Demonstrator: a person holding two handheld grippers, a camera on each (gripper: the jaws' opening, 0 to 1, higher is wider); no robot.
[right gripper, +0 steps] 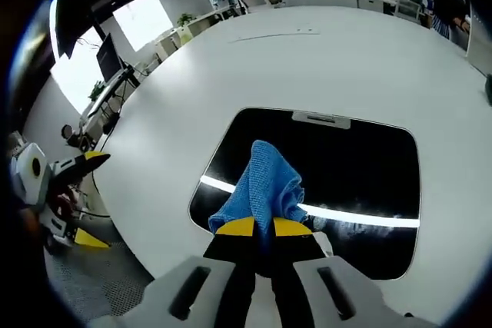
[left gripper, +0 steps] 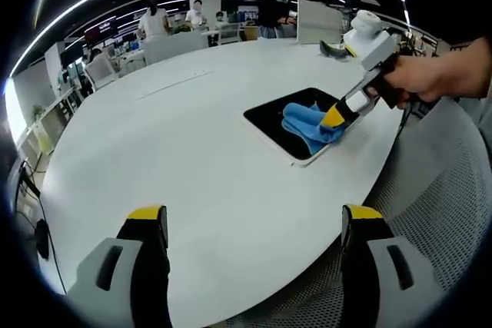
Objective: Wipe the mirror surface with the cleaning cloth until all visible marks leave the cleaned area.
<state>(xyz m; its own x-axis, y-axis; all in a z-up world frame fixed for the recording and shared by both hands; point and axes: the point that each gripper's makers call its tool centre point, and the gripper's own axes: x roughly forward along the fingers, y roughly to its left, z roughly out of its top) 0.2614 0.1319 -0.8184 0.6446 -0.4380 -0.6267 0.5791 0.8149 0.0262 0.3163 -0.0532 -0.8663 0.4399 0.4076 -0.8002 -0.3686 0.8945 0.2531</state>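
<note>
Blue cleaning cloth [right gripper: 261,186] sits bunched on the dark mirror [right gripper: 361,174], which lies flat on the white table [left gripper: 192,151] near its edge. Right tongs [right gripper: 261,228] are clamped on the cloth's lower end, pressing it to the glass. Left tongs [left gripper: 254,224] hang apart over the table, jaws spread wide, holding nothing.
</note>
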